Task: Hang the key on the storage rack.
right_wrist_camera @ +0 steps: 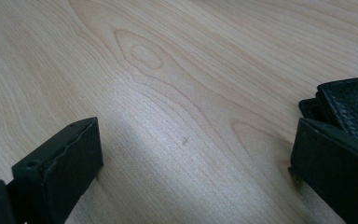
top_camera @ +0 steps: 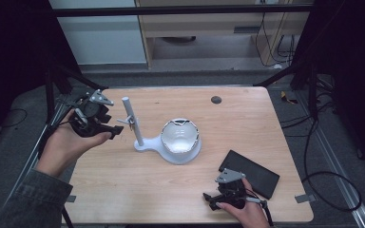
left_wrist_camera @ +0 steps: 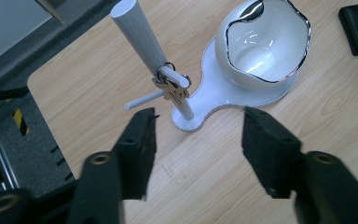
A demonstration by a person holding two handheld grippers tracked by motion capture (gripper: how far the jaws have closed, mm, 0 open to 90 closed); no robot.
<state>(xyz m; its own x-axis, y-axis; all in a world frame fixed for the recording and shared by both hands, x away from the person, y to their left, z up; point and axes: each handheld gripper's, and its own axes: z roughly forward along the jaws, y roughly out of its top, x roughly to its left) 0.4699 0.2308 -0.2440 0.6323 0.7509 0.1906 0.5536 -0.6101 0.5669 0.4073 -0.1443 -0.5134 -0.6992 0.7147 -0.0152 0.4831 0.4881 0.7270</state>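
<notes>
A white stand (top_camera: 138,135) with an upright post (left_wrist_camera: 142,35) and short side pegs is on the wooden table (top_camera: 123,175). A bunch of keys (left_wrist_camera: 172,88) hangs by its ring on one peg. On the stand's round base sits a white bowl (top_camera: 179,135) with a silver rim (left_wrist_camera: 265,46). My left gripper (top_camera: 111,132) hovers left of the post, held in a hand; its jaws (left_wrist_camera: 198,116) stand open and apart from the keys, with nothing between them. My right gripper (top_camera: 209,199) rests low near the table's front edge, open (right_wrist_camera: 196,140) over bare wood.
A flat black case (top_camera: 252,173) lies at the front right, just beside my right gripper's jaw (right_wrist_camera: 354,105). A small dark round mark (top_camera: 216,99) sits near the table's far edge. Dark tripod legs and cables stand off both sides of the table.
</notes>
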